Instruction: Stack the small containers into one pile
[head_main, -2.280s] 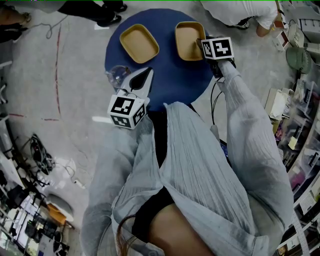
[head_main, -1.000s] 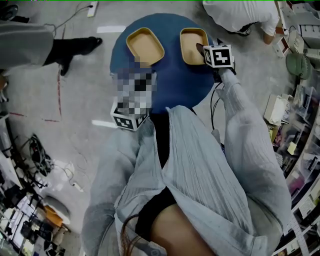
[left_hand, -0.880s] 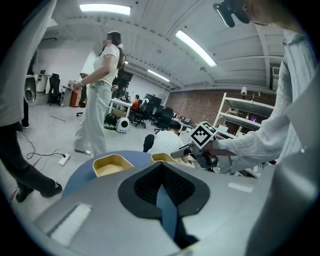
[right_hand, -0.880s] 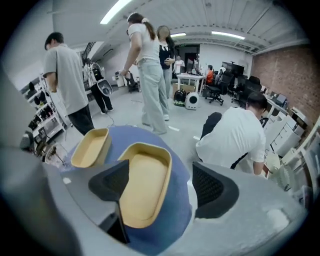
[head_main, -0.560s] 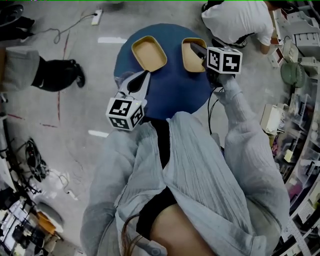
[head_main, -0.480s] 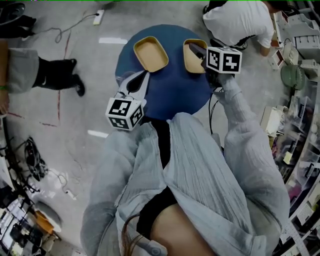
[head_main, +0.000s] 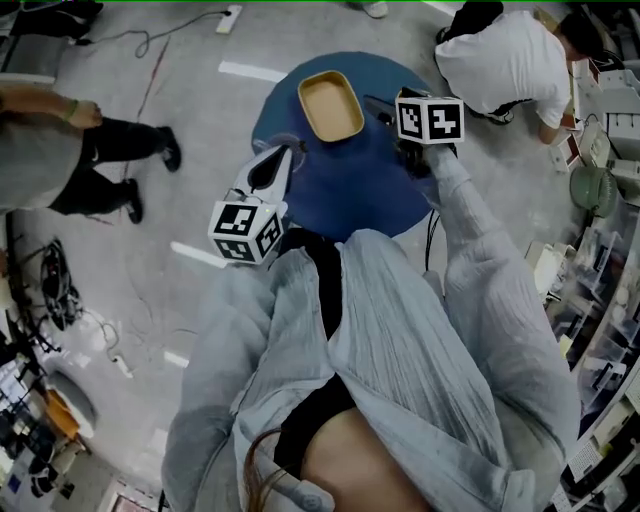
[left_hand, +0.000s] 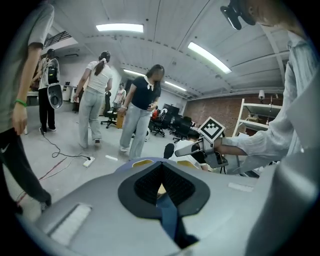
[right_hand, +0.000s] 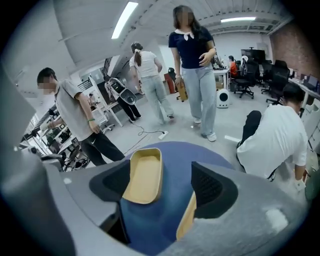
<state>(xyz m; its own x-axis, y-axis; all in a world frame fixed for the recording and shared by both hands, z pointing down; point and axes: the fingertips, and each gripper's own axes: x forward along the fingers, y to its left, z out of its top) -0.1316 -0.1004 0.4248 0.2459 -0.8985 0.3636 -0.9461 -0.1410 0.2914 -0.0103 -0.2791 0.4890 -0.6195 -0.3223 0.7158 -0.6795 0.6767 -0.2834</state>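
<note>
One tan oval container (head_main: 330, 105) (right_hand: 145, 175) lies on the round blue table (head_main: 350, 190), at its far side. My right gripper (head_main: 380, 108) (right_hand: 167, 185) hovers just right of it, jaws wide apart, only blue tabletop between them. The rim of a second tan container (right_hand: 187, 219) shows beside and below its right jaw; I cannot tell if they touch. In the head view that container is hidden. My left gripper (head_main: 280, 158) (left_hand: 161, 172) sits over the table's near left edge, tips together and empty. In the left gripper view both tan rims (left_hand: 142, 162) lie beyond its jaws.
People stand around the table: one at the left (head_main: 60, 150), one crouched in a white shirt at the far right (head_main: 505, 60), others behind (right_hand: 195, 65). A power strip and cable lie on the floor (right_hand: 160, 135). Shelves with clutter line the right side (head_main: 600, 250).
My right gripper has moved left toward the first container and risen; the second container now sits hidden under it in the head view. The left gripper edged forward over the table.
</note>
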